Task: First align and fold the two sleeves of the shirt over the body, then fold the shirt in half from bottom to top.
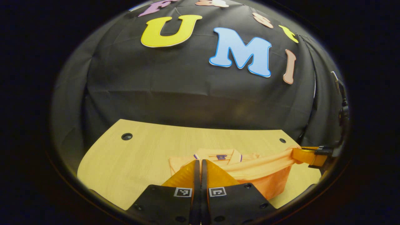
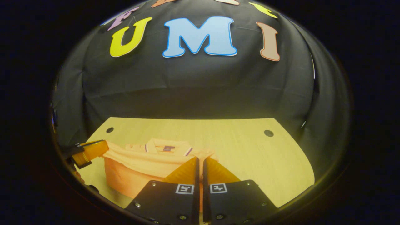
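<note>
Black cloth hangs behind a pale wooden counter (image 1: 131,162), and on it we see an orange shirt (image 1: 265,178) lying toward the lower right of the left gripper view and toward the lower left of the right gripper view. Its collar (image 1: 218,155) points at the cloth wall, and its near edge is raised off the counter, stretched between the two tongs. We see the left tongs (image 1: 198,165) at the bottom centre of their own view, fingers drawn together with shirt fabric pinched between them; the right tongs (image 2: 200,164) look the same in theirs. Each view also catches the other tongs at its edge (far right in the left gripper view, far left in the right gripper view), gripping the shirt's lifted edge.
</note>
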A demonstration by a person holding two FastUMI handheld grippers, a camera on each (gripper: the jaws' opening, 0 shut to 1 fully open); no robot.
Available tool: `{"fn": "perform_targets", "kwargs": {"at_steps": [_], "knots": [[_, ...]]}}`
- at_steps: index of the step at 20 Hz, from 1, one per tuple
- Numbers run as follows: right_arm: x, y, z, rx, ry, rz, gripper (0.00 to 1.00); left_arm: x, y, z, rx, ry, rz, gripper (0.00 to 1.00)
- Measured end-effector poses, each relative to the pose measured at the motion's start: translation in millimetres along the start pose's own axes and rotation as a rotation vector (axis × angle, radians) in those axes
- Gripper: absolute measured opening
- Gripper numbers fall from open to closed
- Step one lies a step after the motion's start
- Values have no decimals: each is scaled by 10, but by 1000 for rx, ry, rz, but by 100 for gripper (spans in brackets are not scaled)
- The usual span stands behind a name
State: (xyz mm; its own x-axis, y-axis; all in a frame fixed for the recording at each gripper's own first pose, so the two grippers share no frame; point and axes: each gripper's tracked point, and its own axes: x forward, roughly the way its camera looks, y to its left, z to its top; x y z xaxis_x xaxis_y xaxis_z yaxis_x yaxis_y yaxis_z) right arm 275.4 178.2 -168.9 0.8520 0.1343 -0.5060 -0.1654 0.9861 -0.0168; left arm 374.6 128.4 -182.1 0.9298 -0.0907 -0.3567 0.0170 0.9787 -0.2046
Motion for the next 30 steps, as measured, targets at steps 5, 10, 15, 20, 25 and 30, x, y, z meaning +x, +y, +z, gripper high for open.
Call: {"fn": "perform_targets", "kwargs": {"at_steps": [5, 10, 15, 20, 25, 30], "knots": [[377, 15, 73, -2, -11, -34, 5, 387, 133, -43, -31, -2, 15, 5], [804, 73, 37, -6, 14, -55, 5, 742, 238, -129, 18, 0, 29, 5], [1068, 85, -97, -32, 49, -87, 5, 1025, 239, -278, 67, 15, 20, 6], [1220, 58, -253, -48, 90, -102, 6, 1223, 294, -476, 81, 48, 26, 6], [1293, 105, -385, -36, 134, -83, 10, 1262, 322, -597, 89, 81, 30, 11], [1138, 126, -273, -89, 97, -78, 29, 1130, 238, -527, 85, 84, 13, 23]]}}
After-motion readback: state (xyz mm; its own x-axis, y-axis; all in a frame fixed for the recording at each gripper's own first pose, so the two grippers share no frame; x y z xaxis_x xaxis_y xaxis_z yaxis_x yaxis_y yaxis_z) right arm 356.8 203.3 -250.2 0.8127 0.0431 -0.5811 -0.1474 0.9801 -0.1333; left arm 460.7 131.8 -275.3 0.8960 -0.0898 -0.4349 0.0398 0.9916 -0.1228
